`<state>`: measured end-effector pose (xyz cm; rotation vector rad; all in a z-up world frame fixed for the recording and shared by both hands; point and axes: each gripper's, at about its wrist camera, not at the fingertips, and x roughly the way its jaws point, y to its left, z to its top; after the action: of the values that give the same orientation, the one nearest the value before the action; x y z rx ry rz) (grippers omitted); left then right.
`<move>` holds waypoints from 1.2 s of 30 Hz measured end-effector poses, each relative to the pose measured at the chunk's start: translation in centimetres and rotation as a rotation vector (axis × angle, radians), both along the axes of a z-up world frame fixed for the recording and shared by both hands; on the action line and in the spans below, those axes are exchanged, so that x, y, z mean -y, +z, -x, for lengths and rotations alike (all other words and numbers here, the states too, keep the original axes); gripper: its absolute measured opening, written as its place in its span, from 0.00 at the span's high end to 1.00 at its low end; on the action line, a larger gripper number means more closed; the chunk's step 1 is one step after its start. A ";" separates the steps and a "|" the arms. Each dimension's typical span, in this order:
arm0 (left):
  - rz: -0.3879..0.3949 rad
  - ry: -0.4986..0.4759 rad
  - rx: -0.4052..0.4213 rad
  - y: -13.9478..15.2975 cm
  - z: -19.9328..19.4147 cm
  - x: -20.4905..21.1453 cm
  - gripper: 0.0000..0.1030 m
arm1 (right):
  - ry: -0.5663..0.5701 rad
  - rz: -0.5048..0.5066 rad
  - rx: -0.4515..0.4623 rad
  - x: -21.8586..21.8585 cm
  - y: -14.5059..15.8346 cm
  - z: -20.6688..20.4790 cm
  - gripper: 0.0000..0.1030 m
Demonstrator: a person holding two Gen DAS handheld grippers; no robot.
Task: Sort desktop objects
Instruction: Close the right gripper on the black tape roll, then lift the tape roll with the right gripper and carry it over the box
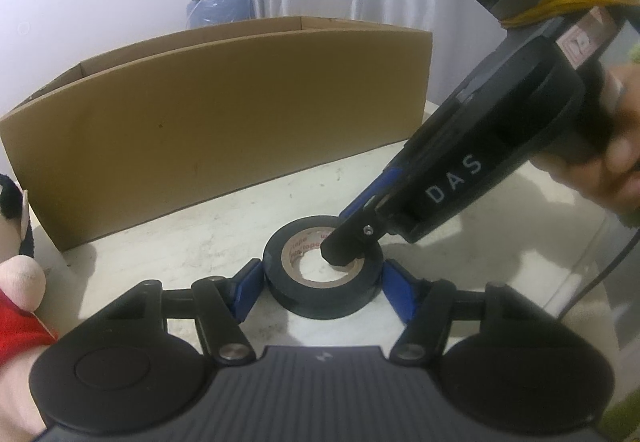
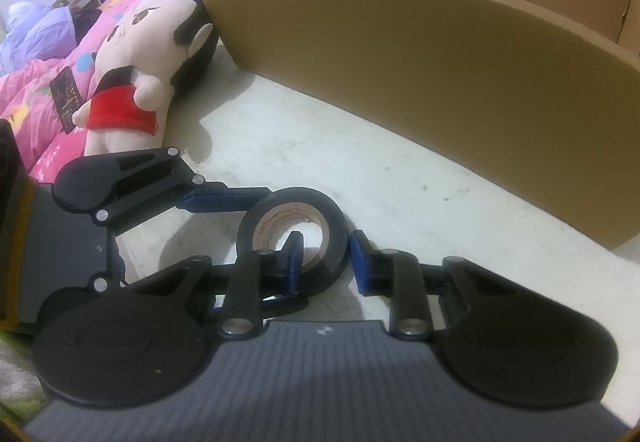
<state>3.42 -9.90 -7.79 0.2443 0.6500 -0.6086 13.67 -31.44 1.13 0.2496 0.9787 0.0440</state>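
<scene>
A roll of black tape (image 1: 320,292) lies flat on the white table. My left gripper (image 1: 322,288) has its blue pads on both sides of the roll, touching its outer wall. My right gripper (image 1: 348,238) comes in from the right, tilted down, with one finger inside the roll's hole. In the right wrist view the tape (image 2: 334,219) sits between my right gripper's (image 2: 328,262) blue pads, one pad (image 2: 295,256) in the hole and one (image 2: 360,262) outside the wall. The left gripper (image 2: 224,199) reaches in from the left.
An open cardboard box (image 1: 224,113) stands behind the tape; it also shows in the right wrist view (image 2: 460,81). A plush doll in red (image 2: 132,81) lies at the table's left edge, next to the box. A pink blanket (image 2: 48,89) lies beyond it.
</scene>
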 end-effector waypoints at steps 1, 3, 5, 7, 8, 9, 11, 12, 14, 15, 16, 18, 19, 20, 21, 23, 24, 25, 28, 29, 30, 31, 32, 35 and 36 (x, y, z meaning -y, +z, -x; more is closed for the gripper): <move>0.003 0.000 -0.001 0.0 0.0 0.0 0.36 | -0.003 -0.004 0.000 0.0 0.0 0.0 0.77; 0.009 0.000 -0.003 0.1 0.0 -0.2 0.36 | -0.009 -0.010 -0.002 0.1 0.0 0.0 0.77; 0.008 -0.003 0.002 0.2 0.1 -0.2 0.36 | -0.013 -0.017 -0.003 0.2 0.0 0.0 0.77; 0.007 -0.003 0.009 0.2 -0.1 -0.2 0.36 | -0.019 -0.023 -0.003 0.3 0.0 0.0 0.77; 0.008 -0.002 0.012 0.3 0.1 -0.3 0.36 | -0.020 -0.024 -0.001 0.3 0.0 -0.1 0.77; 0.010 -0.001 0.014 0.4 0.1 -0.4 0.36 | -0.022 -0.025 0.000 0.3 0.1 -0.1 0.77; 0.016 0.002 0.020 0.7 0.2 -0.5 0.36 | -0.025 -0.027 0.004 0.3 0.3 -0.1 0.77; 0.018 0.003 0.025 0.9 0.2 -0.6 0.36 | -0.026 -0.026 0.006 0.3 0.4 -0.2 0.77; 0.021 0.005 0.038 1.2 0.3 -0.7 0.36 | -0.026 -0.022 0.012 0.3 0.8 -0.2 0.77; 0.022 0.006 0.044 1.4 0.4 -0.7 0.36 | -0.026 -0.020 0.016 0.2 0.9 -0.2 0.77; 0.024 0.008 0.051 1.6 0.4 -0.8 0.36 | -0.026 -0.018 0.020 0.2 1.1 -0.3 0.77; 0.027 0.010 0.063 2.0 0.4 -0.9 0.36 | -0.027 -0.012 0.029 0.1 1.6 -0.3 0.77; 0.029 0.011 0.069 2.2 0.4 -1.0 0.36 | -0.028 -0.010 0.033 0.1 1.9 -0.3 0.77; 0.031 0.011 0.077 2.5 0.4 -1.0 0.36 | -0.028 -0.006 0.038 0.0 2.1 -0.3 0.78; 0.033 0.012 0.084 2.7 0.4 -1.1 0.36 | -0.028 -0.003 0.044 0.0 2.5 -0.3 0.78; 0.037 0.014 0.101 3.4 0.3 -1.2 0.36 | -0.029 0.002 0.057 0.0 3.1 -0.3 0.78; 0.039 0.015 0.111 3.7 0.3 -1.2 0.36 | -0.029 0.005 0.065 0.0 3.5 -0.3 0.78; 0.041 0.016 0.123 4.1 0.2 -1.2 0.36 | -0.031 0.006 0.073 0.0 3.9 -0.3 0.78; 0.049 0.019 0.155 5.3 0.0 -1.3 0.36 | -0.033 0.015 0.100 0.2 5.3 -0.5 0.78; 0.053 0.019 0.166 5.8 -0.1 -1.3 0.36 | -0.033 0.019 0.110 0.2 5.8 -0.5 0.78; 0.056 0.020 0.180 6.4 -0.3 -1.4 0.36 | -0.032 0.025 0.122 0.3 6.4 -0.6 0.78; 0.059 0.020 0.192 6.9 -0.5 -1.4 0.36 | -0.031 0.029 0.133 0.3 7.0 -0.7 0.78; 0.063 0.021 0.207 7.4 -0.7 -1.4 0.36 | -0.030 0.035 0.145 0.4 7.6 -0.8 0.78; 0.063 0.023 0.250 8.9 -1.5 -1.3 0.36 | -0.027 0.056 0.183 0.5 9.4 -1.4 0.78; 0.061 0.024 0.264 9.4 -1.7 -1.3 0.36 | -0.025 0.063 0.195 0.6 10.1 -1.7 0.78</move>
<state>5.16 -8.63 1.59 0.2544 0.3791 -0.5607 15.38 -32.05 11.22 0.1955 0.7820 0.0146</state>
